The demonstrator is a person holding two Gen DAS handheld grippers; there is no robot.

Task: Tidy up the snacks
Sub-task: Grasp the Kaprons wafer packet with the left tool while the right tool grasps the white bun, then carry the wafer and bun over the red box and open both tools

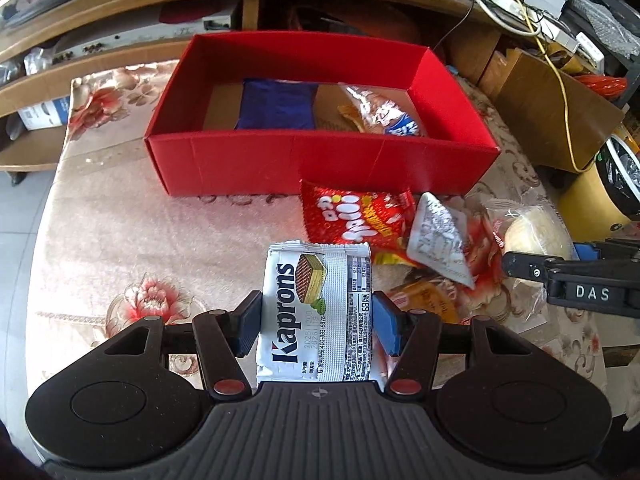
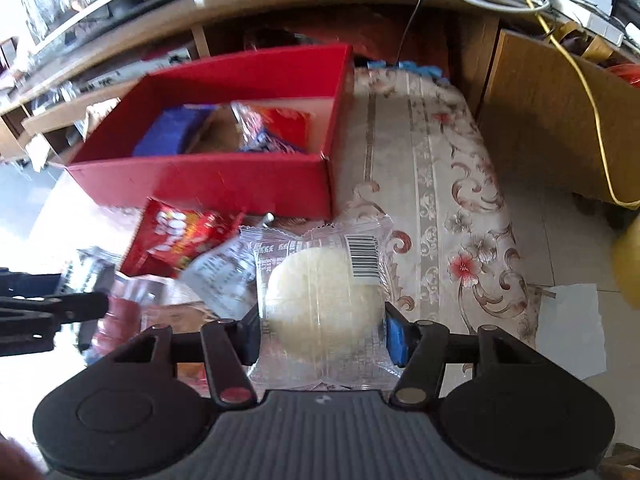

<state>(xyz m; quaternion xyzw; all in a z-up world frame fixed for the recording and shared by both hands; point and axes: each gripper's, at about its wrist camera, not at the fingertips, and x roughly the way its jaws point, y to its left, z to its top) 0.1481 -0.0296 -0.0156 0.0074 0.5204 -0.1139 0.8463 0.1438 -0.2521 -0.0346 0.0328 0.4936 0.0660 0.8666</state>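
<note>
While its blue pads press on both long edges of the white Kaprons wafer packet (image 1: 318, 312), the left gripper (image 1: 316, 320) holds that packet lifted over the floral tablecloth (image 1: 120, 232), jaws narrowed to the packet's width. Across from it, the right gripper (image 2: 322, 328) is clamped on a clear-wrapped round pale pastry (image 2: 324, 300), the wrapper's barcode label facing up and the pads squeezing the film at each side. Just beyond the wafer packet lies a loose heap of snacks on the cloth: a red crinkled bag (image 1: 356, 216), with a silver foil sachet (image 1: 438, 236) leaning on its right edge and an orange-brown wrapper (image 1: 432, 300) beneath. Farther back stands the open red box (image 1: 320, 160), near the table's far edge, already holding a dark blue packet (image 1: 276, 104) at its middle and a clear-and-orange bag (image 1: 380, 112) to the right. Behind the table run low wooden shelves (image 1: 120, 12) strewn with cables.
</note>
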